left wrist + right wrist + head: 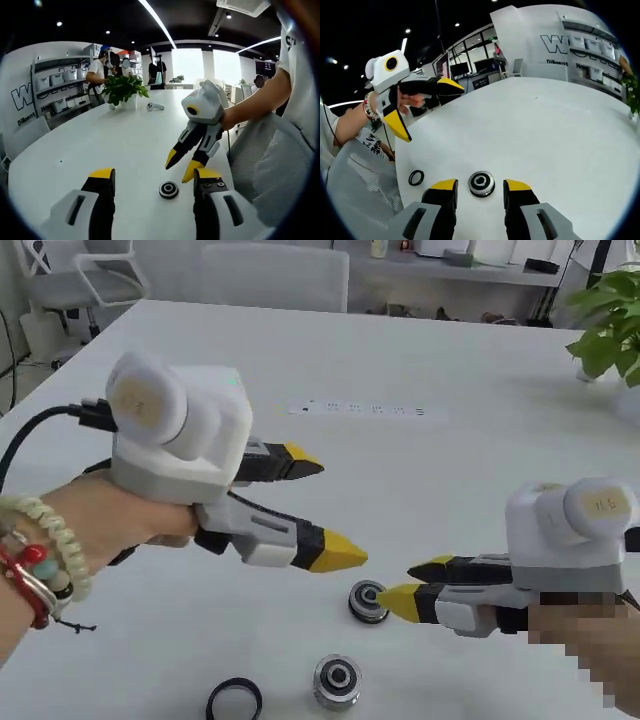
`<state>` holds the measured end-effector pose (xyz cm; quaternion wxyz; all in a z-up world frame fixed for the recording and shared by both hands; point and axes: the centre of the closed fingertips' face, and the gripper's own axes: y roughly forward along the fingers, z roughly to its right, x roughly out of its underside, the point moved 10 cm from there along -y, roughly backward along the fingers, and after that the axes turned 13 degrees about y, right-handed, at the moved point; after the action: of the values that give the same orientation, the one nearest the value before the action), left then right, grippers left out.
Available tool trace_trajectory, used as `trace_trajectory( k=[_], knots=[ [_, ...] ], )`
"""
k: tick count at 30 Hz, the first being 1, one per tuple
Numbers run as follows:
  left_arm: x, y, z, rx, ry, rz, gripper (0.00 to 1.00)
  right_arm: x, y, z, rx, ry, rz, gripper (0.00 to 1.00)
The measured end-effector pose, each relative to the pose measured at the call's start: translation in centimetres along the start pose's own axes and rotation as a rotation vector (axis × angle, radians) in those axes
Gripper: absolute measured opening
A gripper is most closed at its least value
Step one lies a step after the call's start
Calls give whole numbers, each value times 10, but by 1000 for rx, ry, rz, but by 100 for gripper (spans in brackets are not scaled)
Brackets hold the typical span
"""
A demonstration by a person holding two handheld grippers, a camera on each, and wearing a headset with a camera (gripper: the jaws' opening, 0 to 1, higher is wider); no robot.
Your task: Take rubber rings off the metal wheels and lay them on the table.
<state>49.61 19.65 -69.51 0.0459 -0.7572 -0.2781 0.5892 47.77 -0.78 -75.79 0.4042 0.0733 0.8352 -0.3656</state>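
Black rubber wraps the rim of the dark-rimmed wheel (367,600), lying flat on the white surface (450,440), and that's our landmark. Right tool (415,583) comes at it from the right in the head view, lower yellow tip just beside the wheel's edge, contact impossible to call, jaws apart and gripping nothing. In the right gripper view that wheel sits just ahead of the gap between the two tips. Left tool (322,505) hangs up and to the left of the wheel, off the surface, jaws spread wide, empty as well. Nearer the person than the landmark lies a second one, the bare wheel (337,680), silvery metal all round, near it but apart. Farther left of the landmark again, a loose rubber ring (234,700) lies flat on the surface, on its own. Well beyond the wheel, out at the far right, a green plant (610,325) leans in
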Motion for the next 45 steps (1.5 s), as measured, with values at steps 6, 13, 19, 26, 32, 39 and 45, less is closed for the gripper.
trace_trajectory(
  k=[6, 13, 19, 26, 32, 39, 45],
  knots=[
    [17, 5, 11, -3, -11, -10, 58, 2, 2, 0, -5, 3, -7, 34],
    [23, 5, 15, -5, -8, -16, 53, 5, 4, -1, -8, -9, -28, 34],
    [33, 8, 17, -13, -23, -24, 50, 6, 6, -1, -8, -13, -36, 34],
    [44, 12, 21, -1, -17, -61, 46, 8, 8, -3, -15, -21, -47, 34],
    [49, 17, 25, 1, -23, -75, 43, 9, 11, -4, -19, -35, -59, 34],
    [49, 27, 31, 10, -3, -90, 43, 13, 15, -7, -21, -61, -87, 34],
    [54, 36, 33, 19, 17, -115, 40, 16, 19, -3, -7, -67, -107, 33]
  ],
)
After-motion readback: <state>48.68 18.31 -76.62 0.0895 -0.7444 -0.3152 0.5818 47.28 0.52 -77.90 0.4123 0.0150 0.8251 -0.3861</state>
